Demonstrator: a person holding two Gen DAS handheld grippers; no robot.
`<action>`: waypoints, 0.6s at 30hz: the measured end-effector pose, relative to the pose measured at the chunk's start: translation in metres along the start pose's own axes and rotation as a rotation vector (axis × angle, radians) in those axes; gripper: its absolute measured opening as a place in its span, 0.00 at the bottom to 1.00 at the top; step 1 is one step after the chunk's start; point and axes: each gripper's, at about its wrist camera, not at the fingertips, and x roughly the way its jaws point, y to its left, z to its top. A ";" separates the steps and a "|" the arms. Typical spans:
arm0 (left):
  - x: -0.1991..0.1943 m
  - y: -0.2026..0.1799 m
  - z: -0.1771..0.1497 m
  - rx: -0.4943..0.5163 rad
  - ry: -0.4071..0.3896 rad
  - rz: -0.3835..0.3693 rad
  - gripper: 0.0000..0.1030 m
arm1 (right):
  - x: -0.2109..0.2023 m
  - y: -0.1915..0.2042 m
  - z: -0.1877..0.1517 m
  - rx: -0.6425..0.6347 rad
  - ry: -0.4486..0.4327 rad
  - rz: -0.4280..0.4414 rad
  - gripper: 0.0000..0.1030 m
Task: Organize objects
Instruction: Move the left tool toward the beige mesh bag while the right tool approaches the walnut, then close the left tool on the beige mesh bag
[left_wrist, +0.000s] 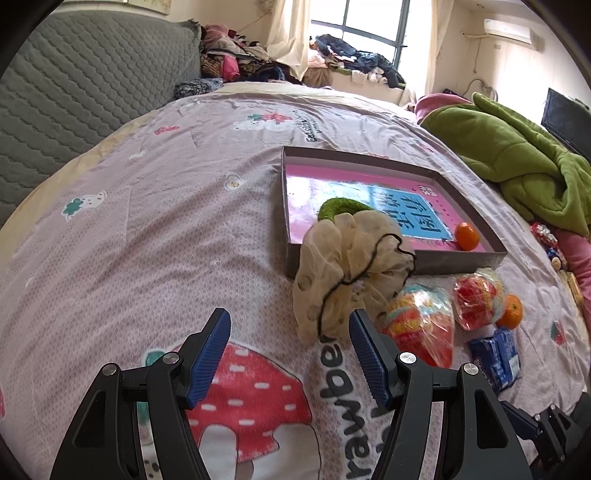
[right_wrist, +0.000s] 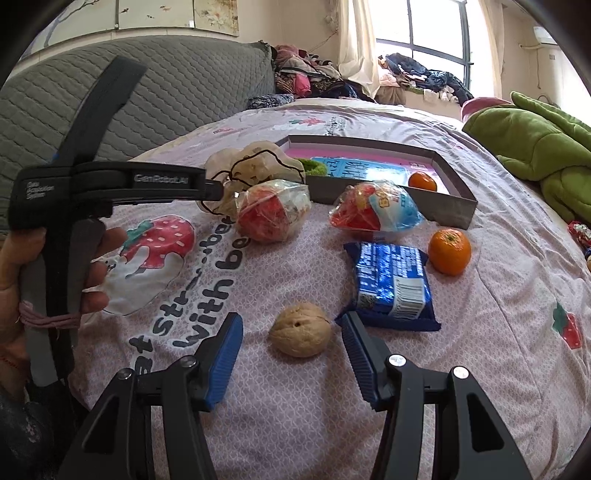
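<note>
Landmark: shallow grey tray (right_wrist: 424, 206) with pink floor, on bedspread (right_wrist: 295, 387).
Hidden or cut off: far half of tray's print covered by green ring (left_wrist: 341, 206) and beige mesh scrunchie (left_wrist: 351, 266); blue panel's characters not legible. Second gripper body seen only in part at left edge of right wrist view, held by a hand (right_wrist: 22, 266).
Walnut (right_wrist: 300, 334): well in front of tray, between right gripper (right_wrist: 291, 350) fingers, untouched by either pad.
Right gripper fingers: spread, nothing pinched.
Left gripper (left_wrist: 290, 354) fingers: spread wide, empty; scrunchie just beyond right fingertip, draped over tray's near wall.
Tangerines: one (right_wrist: 422, 181) inside tray, one (right_wrist: 449, 252) just outside near wall.
Blue packet (right_wrist: 391, 286): in front of tray, text unreadable.
Readable writing: "GenRobot.AI" on gripper body; "with be" on bedspread.
</note>
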 end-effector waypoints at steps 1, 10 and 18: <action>0.003 0.000 0.001 0.002 0.004 -0.001 0.66 | 0.000 0.001 0.000 -0.004 -0.006 -0.001 0.53; 0.025 0.000 0.008 0.007 0.012 -0.004 0.66 | 0.009 0.007 0.001 -0.036 -0.005 -0.017 0.38; 0.032 -0.007 0.012 0.030 0.007 -0.032 0.25 | 0.009 0.011 -0.001 -0.063 -0.009 0.000 0.35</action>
